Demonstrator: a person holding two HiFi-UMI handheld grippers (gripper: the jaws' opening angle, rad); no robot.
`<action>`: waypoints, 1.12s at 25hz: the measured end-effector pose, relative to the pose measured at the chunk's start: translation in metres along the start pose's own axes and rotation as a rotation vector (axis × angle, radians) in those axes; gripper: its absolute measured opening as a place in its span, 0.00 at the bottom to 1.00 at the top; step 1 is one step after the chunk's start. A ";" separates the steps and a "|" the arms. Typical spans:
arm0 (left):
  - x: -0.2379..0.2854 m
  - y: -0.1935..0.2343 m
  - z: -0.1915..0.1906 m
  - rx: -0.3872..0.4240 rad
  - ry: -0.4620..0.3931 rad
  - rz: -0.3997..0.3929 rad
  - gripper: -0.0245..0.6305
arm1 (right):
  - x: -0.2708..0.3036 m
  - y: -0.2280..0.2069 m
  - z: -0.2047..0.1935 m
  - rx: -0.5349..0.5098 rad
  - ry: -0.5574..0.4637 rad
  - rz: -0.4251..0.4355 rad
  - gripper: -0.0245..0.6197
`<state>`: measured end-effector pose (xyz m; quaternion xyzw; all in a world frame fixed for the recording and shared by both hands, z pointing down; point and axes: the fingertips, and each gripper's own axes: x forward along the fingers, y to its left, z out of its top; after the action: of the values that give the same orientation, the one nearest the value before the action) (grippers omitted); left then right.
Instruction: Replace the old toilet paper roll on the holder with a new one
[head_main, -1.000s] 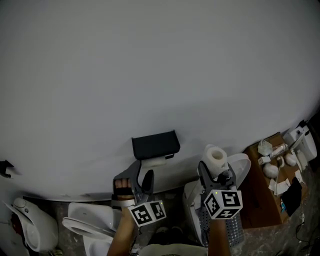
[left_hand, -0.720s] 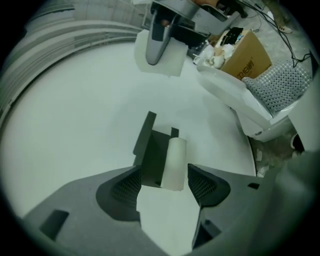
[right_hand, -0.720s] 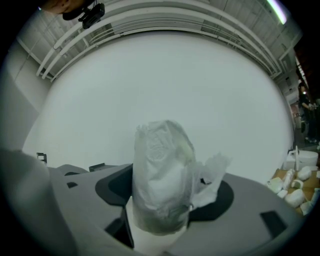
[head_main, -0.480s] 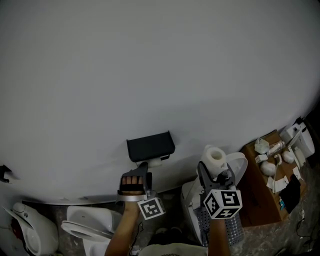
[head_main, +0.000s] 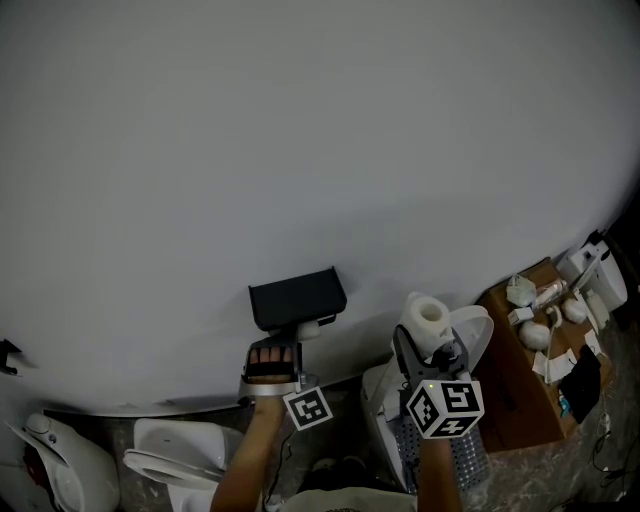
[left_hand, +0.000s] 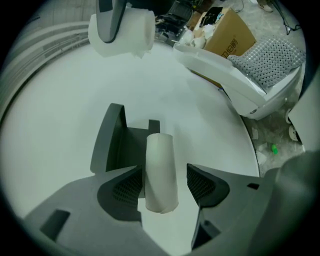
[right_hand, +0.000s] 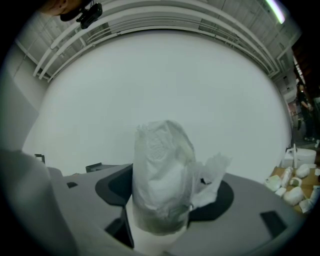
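The left gripper's (left_hand: 162, 186) fingers (left_hand: 125, 187) stand narrowly apart around the one bare cardboard tube (left_hand: 160, 165), the right pad clear of it. The tube sits on the single dark holder (left_hand: 114, 145) on the white wall (head_main: 300, 150). The right gripper (right_hand: 165, 200) clamps the one full white roll (right_hand: 162, 170), its loose sheet ragged.

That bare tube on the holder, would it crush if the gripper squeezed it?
Probably: the empty tube looks like thin, hollow cardboard, so a hard squeeze could flatten it. It likely weighs almost nothing. Being round, it may roll away if dropped.
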<state>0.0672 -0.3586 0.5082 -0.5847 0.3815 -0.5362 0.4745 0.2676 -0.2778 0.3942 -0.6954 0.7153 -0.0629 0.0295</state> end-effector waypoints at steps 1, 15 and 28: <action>0.002 -0.001 -0.001 0.006 0.007 0.002 0.46 | 0.000 0.000 0.000 -0.001 0.000 -0.001 0.52; 0.013 0.010 0.037 -0.020 -0.051 0.038 0.33 | -0.003 -0.025 -0.003 -0.001 0.008 -0.056 0.52; 0.029 0.015 0.101 0.013 -0.144 0.031 0.33 | -0.006 -0.063 -0.004 -0.007 0.016 -0.127 0.52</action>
<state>0.1722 -0.3760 0.5040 -0.6128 0.3517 -0.4879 0.5126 0.3300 -0.2727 0.4066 -0.7390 0.6701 -0.0675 0.0171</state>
